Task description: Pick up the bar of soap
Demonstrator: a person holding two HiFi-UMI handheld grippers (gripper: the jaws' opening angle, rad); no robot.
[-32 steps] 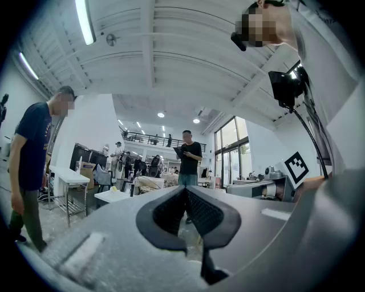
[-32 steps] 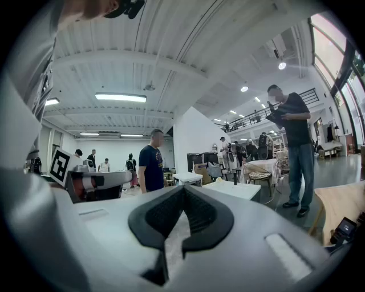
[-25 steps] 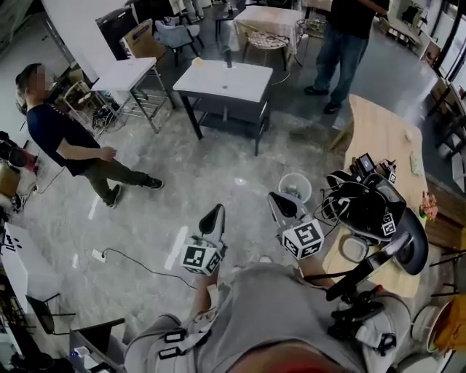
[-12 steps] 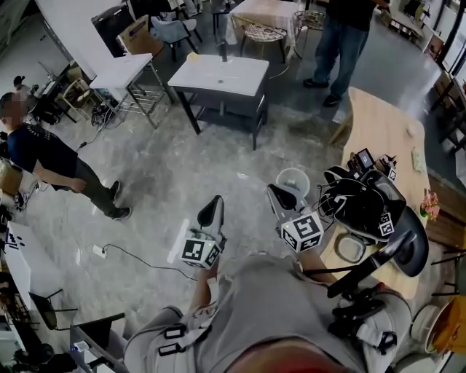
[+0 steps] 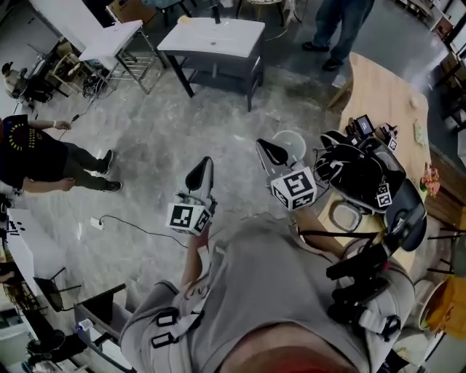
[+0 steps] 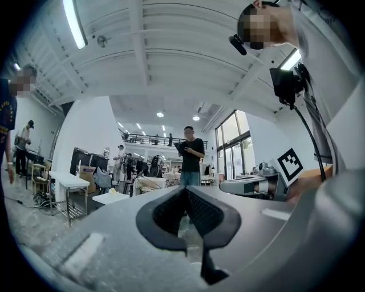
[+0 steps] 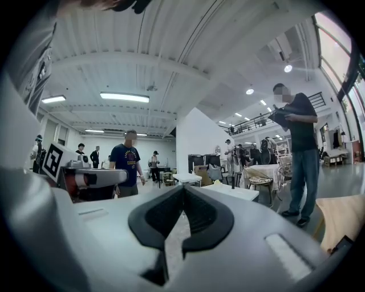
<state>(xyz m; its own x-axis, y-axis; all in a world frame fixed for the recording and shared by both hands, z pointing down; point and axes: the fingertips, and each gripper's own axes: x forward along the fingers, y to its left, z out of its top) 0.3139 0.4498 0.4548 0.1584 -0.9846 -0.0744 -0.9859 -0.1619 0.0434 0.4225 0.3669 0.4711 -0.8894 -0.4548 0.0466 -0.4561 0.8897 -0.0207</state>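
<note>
A small yellowish bar, likely the soap [image 5: 186, 20], lies on the left end of a white-topped table [image 5: 233, 40] across the floor, far ahead of both grippers. The left gripper view shows that bar [image 6: 116, 193] small on the table, and so does the right gripper view [image 7: 218, 182]. My left gripper [image 5: 202, 171] is held in the air over the concrete floor, shut and empty; its pads meet [image 6: 185, 191]. My right gripper [image 5: 268, 149] is beside it, also shut with nothing between its jaws [image 7: 183, 191]. A black bottle [image 5: 215, 13] stands on the same table.
A person in a dark shirt [image 5: 36, 156] stands at the left, another in jeans [image 5: 342, 22] beyond the table. A wooden table [image 5: 378, 109] with black gear is at the right. A white bucket [image 5: 291, 142] and a cable [image 5: 124, 222] are on the floor.
The view has advanced toward the white table, which now sits nearer the top edge. The person at the left has shifted further left. Both grippers stay shut and sit higher in the picture.
</note>
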